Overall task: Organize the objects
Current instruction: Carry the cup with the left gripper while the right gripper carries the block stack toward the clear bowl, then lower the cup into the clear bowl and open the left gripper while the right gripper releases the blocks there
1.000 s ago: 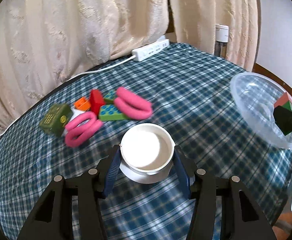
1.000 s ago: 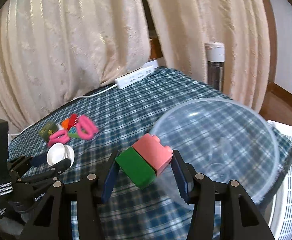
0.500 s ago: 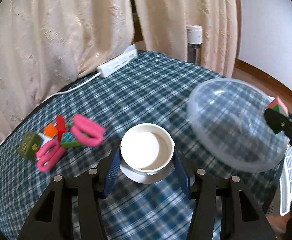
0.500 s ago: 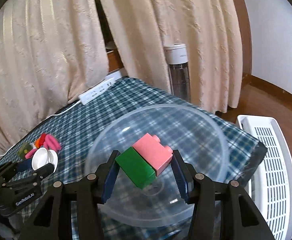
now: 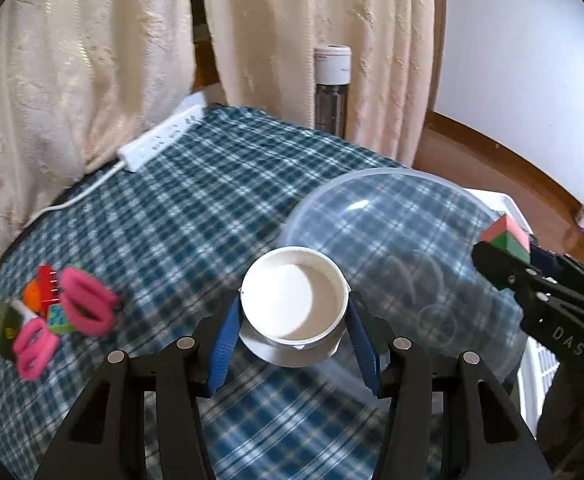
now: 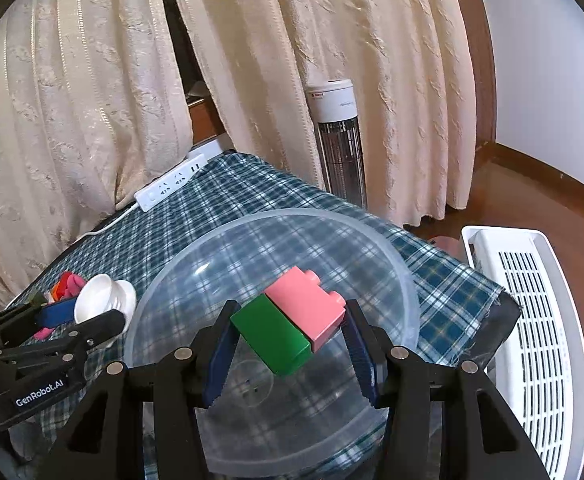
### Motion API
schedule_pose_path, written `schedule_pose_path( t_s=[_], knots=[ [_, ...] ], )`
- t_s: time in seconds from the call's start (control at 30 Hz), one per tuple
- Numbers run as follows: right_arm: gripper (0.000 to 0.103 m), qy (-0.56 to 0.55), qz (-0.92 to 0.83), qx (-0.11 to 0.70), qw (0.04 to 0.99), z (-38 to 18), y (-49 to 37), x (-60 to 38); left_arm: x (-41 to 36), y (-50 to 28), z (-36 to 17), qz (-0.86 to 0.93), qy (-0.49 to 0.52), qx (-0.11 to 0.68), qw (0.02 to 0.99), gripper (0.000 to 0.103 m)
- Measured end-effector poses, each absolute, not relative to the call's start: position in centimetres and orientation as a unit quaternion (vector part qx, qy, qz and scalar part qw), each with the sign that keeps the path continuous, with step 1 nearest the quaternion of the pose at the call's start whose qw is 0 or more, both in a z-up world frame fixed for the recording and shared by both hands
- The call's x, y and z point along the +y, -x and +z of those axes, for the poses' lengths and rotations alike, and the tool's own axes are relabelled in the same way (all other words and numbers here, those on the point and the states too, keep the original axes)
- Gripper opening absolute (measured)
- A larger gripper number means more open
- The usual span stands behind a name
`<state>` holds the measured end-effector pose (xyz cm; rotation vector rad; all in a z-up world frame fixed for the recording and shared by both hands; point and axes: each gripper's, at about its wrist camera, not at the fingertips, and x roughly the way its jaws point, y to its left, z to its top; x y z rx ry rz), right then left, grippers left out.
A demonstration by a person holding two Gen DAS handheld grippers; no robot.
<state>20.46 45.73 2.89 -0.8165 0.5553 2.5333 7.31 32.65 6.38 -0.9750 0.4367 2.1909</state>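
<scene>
My left gripper is shut on a white cup with a saucer-like base, held above the plaid tablecloth at the left rim of a clear plastic bowl. My right gripper is shut on a joined pink and green brick, held over the inside of the clear bowl. The right gripper with the brick also shows at the bowl's right side in the left wrist view. The left gripper and its cup show at the left in the right wrist view.
A pile of pink hair rollers, small coloured bricks and a green box lies at the table's left. A white power strip lies at the back edge. A white slatted crate and a heater stand beyond the table.
Both grippers have moved right toward the clear bowl. The brick now hangs over the bowl's inside, and the cup has come up to the bowl's left rim.
</scene>
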Motion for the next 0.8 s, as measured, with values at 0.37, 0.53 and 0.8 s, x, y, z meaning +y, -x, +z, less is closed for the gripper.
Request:
schedule_pose_path(
  t_s=[0.37,0.53,0.8],
  knots=[
    [0.055,0.299,0.908,0.200,0.214,2.4,-19.5,47.3,35.7,-6.1,5.5,0.827,0.390,0.167,0.369,0.054],
    [0.055,0.300,0.908,0.198,0.216,2.3,-19.0,47.8,36.3,-5.6,5.4,0.826,0.391,0.164,0.371,0.054],
    [0.055,0.303,0.905,0.202,0.220,2.0,-18.6,48.4,37.0,-4.8,5.0,0.811,0.412,0.143,0.390,0.055]
  ],
)
